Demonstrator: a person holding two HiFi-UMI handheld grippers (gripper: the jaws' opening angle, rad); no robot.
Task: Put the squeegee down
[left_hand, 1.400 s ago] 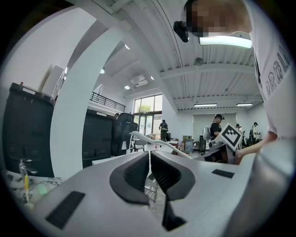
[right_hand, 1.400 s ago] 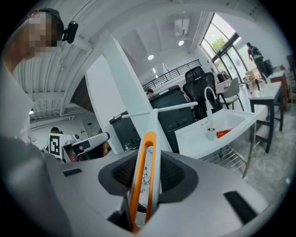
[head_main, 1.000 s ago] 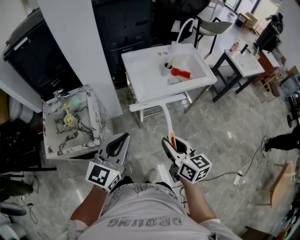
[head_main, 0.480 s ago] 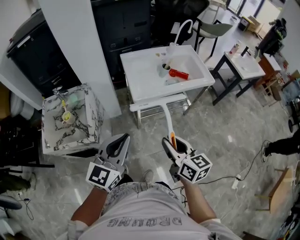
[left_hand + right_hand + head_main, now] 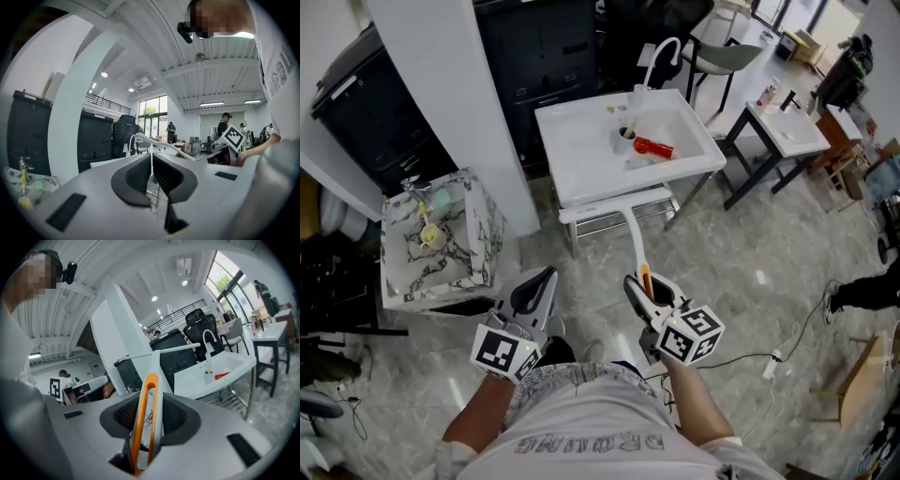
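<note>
The squeegee (image 5: 634, 234) has a white shaft, an orange loop handle and a long white blade that lies crosswise in front of the white sink (image 5: 581, 155). My right gripper (image 5: 645, 289) is shut on its handle and holds it out over the floor. In the right gripper view the orange loop of the squeegee (image 5: 153, 364) stands upright between the pads of the right gripper (image 5: 150, 405). My left gripper (image 5: 542, 281) hangs beside it at the left with nothing in it. In the left gripper view the pads of the left gripper (image 5: 152, 164) meet with only a thin slit.
The white sink holds a cup and a red item (image 5: 654, 146) under a curved faucet (image 5: 661, 52). A marble basin (image 5: 486, 234) stands at the left by a white pillar and black cabinets (image 5: 544, 47). A small table (image 5: 787, 131) stands at the right. Cables lie on the floor.
The sink and the marble basin have drifted slightly left in the head view. Both grippers keep their pose, and the right one still holds the squeegee.
</note>
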